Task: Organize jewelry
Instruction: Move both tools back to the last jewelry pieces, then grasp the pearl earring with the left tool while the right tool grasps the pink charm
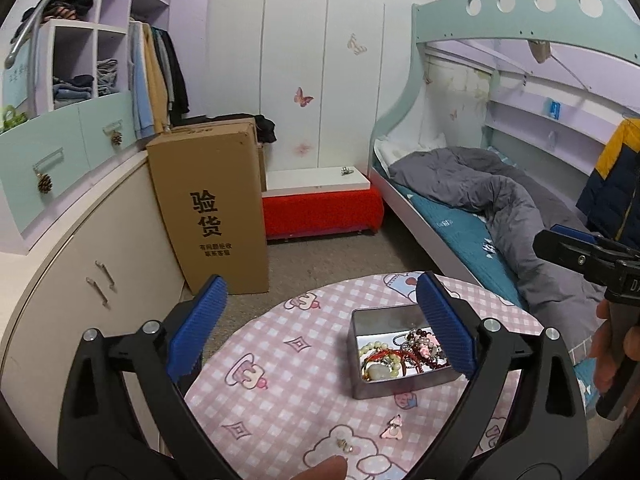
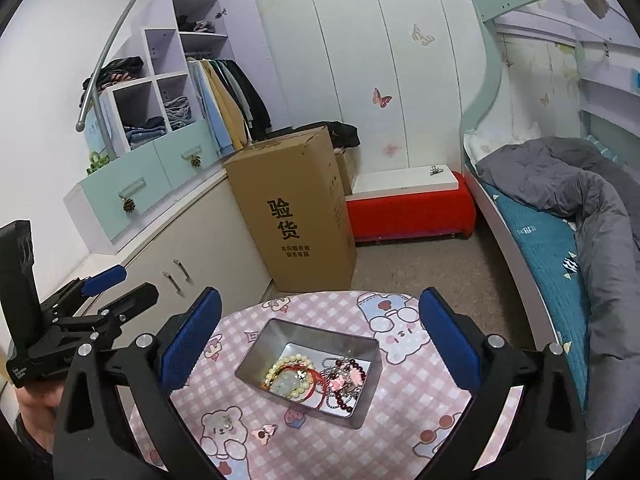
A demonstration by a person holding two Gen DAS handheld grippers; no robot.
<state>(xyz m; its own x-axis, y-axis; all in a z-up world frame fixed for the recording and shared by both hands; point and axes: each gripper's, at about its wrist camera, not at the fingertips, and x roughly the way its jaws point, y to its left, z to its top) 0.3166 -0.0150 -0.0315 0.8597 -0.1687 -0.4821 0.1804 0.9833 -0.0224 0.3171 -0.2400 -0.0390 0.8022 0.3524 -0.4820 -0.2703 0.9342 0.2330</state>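
A grey metal tin [image 1: 394, 386] [image 2: 360, 404] sits on a round table with a pink checked cloth [image 1: 280, 392] [image 2: 404, 432]. It holds bead bracelets, red cords and necklaces [image 1: 400, 354] [image 2: 316, 376]. A pink hair clip [image 1: 393, 427] [image 2: 266, 431] and a small earring [image 1: 344, 445] [image 2: 228, 424] lie on the cloth in front of the tin. My left gripper [image 1: 322, 332] is open and empty above the table. My right gripper [image 2: 320, 340] is open and empty over the tin. Each gripper shows at the other view's edge.
A tall cardboard box [image 1: 212, 208] [image 2: 296, 212] stands on the floor beyond the table. A red bench [image 1: 320, 208] is behind it. A bunk bed with a grey quilt [image 1: 500, 196] is at the right, and cabinets [image 1: 100, 264] at the left.
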